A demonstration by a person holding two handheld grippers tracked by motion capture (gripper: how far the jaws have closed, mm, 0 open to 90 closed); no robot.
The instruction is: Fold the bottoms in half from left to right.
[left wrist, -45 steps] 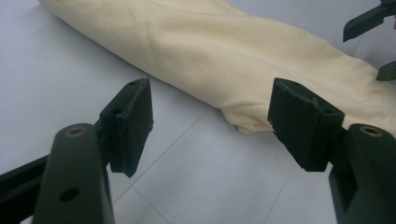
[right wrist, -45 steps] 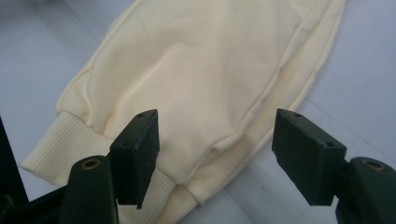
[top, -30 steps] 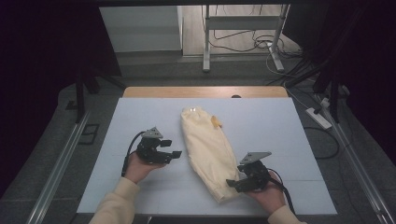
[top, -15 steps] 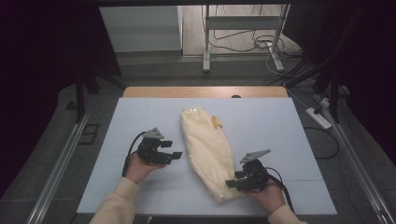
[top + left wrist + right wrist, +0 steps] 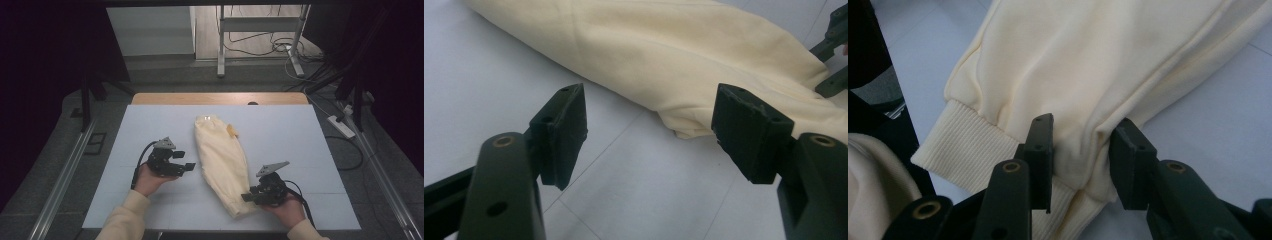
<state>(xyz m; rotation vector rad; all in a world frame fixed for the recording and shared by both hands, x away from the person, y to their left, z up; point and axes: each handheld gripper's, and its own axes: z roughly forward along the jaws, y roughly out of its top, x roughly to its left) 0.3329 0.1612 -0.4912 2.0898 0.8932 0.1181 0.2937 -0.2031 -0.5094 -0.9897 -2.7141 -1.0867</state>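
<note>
One garment on the desk (image 5: 150, 130): a pale cream sweatshirt (image 5: 222, 160), folded into a long narrow bundle. From the high view it lies diagonally, its far end near the desk's middle and its near end close to the front edge on my right. A small orange-yellow mark (image 5: 232, 131) sits beside its far end. The fabric looks soft and thick, with loose folds. A ribbed cuff (image 5: 965, 150) shows at the near end in the right gripper view.

Right hand-held gripper (image 5: 250, 196) is at the near end of the sweatshirt. In its own view the jaws straddle a raised fold of fabric just above the cuff, close together with cloth between them; I cannot tell whether they have actually clamped it.

Left hand-held gripper (image 5: 187, 161) is held just beside the sweatshirt's left edge, jaws wide apart with nothing between them. In its own view the sweatshirt's edge lies ahead of the jaws.

Desk surface is pale blue-white with a wooden strip (image 5: 220, 98) along the far edge. Beyond it I see a grey floor, a metal stand (image 5: 260, 35), loose cables (image 5: 265, 45) and a power strip (image 5: 341, 126) at right; the surroundings are dark.
</note>
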